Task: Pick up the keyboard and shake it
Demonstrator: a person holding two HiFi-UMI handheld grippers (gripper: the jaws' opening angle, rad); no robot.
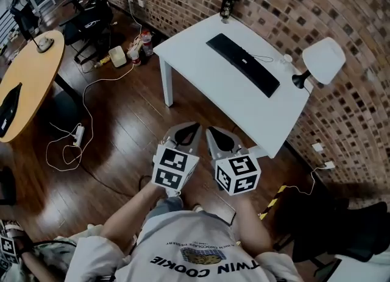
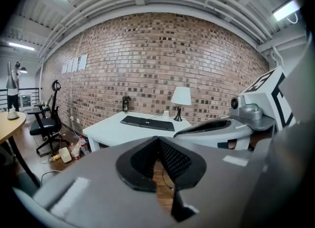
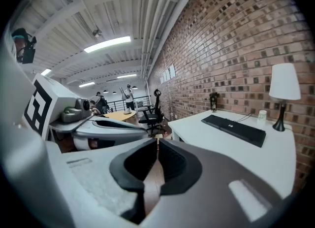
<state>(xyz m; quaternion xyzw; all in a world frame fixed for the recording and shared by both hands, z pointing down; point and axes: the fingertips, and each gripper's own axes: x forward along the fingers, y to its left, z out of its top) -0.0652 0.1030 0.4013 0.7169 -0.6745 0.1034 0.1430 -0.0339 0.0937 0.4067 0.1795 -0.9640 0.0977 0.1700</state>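
Both grippers are held side by side in front of the person's chest, short of the white table (image 1: 195, 55). In the head view the left gripper (image 1: 190, 126) and right gripper (image 1: 212, 130) point toward the table's near edge, their marker cubes nearest the camera. The black keyboard (image 1: 242, 64) lies flat on the tabletop, well apart from both grippers, with a thin cable running from it toward the brick wall. A small pale logo sits on its middle, too small to read. A white-shaded lamp (image 1: 323, 60) stands at the table's far corner. The person's shirt (image 1: 195, 256) carries the words "TWIN COOKIE", seen upside down. A white cable (image 1: 67, 153) loops across the wooden floor beside a round wooden table (image 1: 30, 80).

In the left gripper view its black pads meet at the tips, with nothing between them; the keyboard lies on the table beyond.

In the right gripper view its pads are likewise pressed together and empty. The keyboard lies to the right on the table, with a small white cup (image 3: 262, 115) beside the lamp.
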